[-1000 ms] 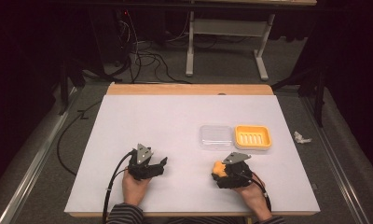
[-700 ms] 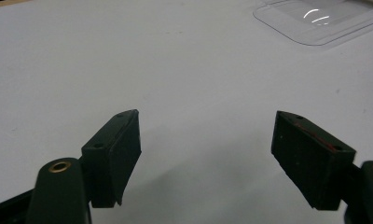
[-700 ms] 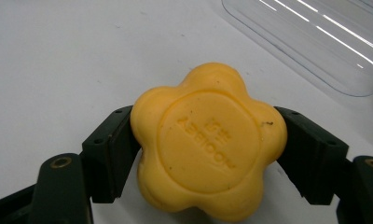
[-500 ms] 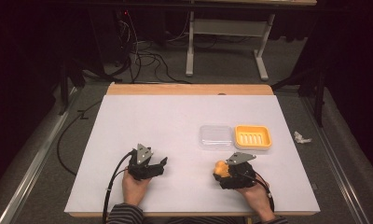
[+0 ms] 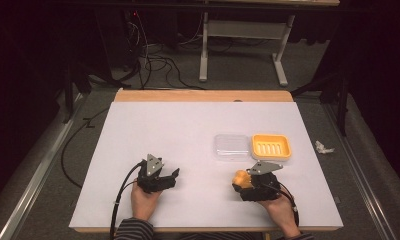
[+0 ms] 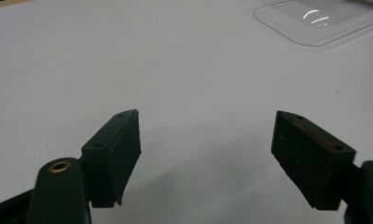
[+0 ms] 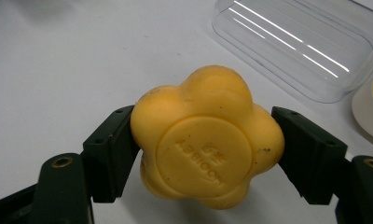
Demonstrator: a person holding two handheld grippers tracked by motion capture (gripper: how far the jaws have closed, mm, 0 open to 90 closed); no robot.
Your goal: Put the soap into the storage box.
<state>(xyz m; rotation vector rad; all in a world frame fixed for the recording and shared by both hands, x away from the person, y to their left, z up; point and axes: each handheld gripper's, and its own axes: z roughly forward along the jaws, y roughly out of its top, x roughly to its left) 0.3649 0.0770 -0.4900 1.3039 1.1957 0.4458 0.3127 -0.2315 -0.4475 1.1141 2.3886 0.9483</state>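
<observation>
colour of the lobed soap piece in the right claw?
Yellow-orange, a few dark specks: the flower-shaped soap bar between the right claw pads. Right gripper view shows it best.

The one piece of lettering stands on the yellow flower-shaped soap (image 7: 207,140), seen in the right gripper view. It is raised on the round flat disc in the middle of the soap's face, in two short lines that run slanting and upside down to the camera. The longer line looks like "ABBLOOM" or something close to it, but the letters are shallow and the same yellow as the soap, so the reading is uncertain. The shorter line above it is two or three characters that cannot be made out.
</observation>
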